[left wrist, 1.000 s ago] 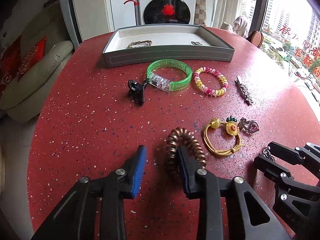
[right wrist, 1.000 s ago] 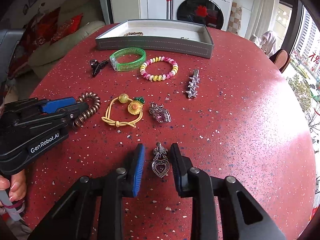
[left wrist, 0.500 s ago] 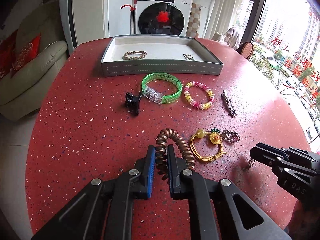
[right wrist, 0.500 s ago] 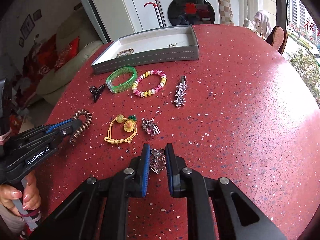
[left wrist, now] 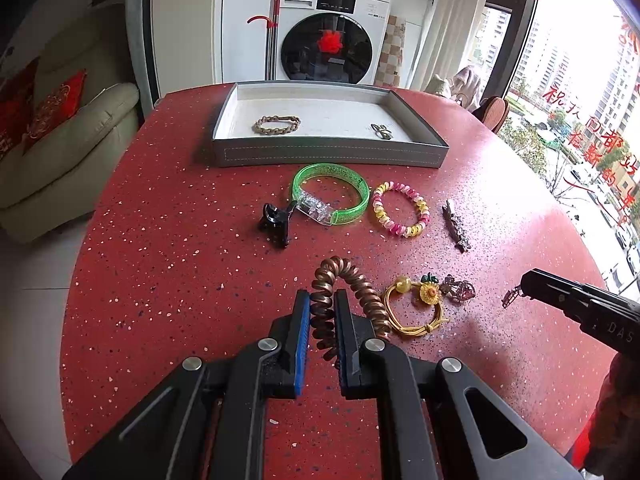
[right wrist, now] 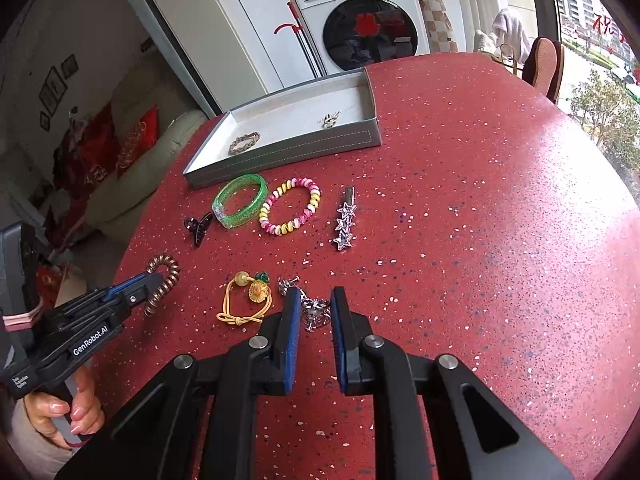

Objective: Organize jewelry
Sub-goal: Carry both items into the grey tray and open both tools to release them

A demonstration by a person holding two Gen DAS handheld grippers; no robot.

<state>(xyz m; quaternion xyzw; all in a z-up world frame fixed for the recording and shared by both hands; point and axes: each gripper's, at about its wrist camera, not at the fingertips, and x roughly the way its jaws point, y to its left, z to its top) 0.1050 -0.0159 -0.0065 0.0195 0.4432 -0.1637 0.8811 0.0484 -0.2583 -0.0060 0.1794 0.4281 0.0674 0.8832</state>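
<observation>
- Behind us stand a washing machine (left wrist: 326,50) and a pale sofa (left wrist: 60,152); our red speckled surface (left wrist: 168,280) carries everything else
- At the far edge of it lies the grey tray (left wrist: 328,156), long side towards us, with a braided band (left wrist: 277,124) and a small metal piece (left wrist: 382,131) already inside
- Between tray and tongs lie the pieces we have yet to gather: a green bangle (left wrist: 330,194), a pink and yellow bead bracelet (left wrist: 400,209), a black claw clip (left wrist: 275,220), a star hair clip (right wrist: 345,224), a yellow cord tie (left wrist: 414,304) and a small crown brooch (left wrist: 458,289)
- Our left tongs (left wrist: 322,320) are clenched on the copper coil hair tie (left wrist: 344,296), which arches up and forward from the pads
- Our right tongs (right wrist: 316,312) are clenched on a small silver pendant (right wrist: 314,312), held clear of the surface as far as we can judge
- The tray lies straight ahead of the left tongs and ahead-left of the right ones, so we judge the left hand has the shorter carry, over the bangle
</observation>
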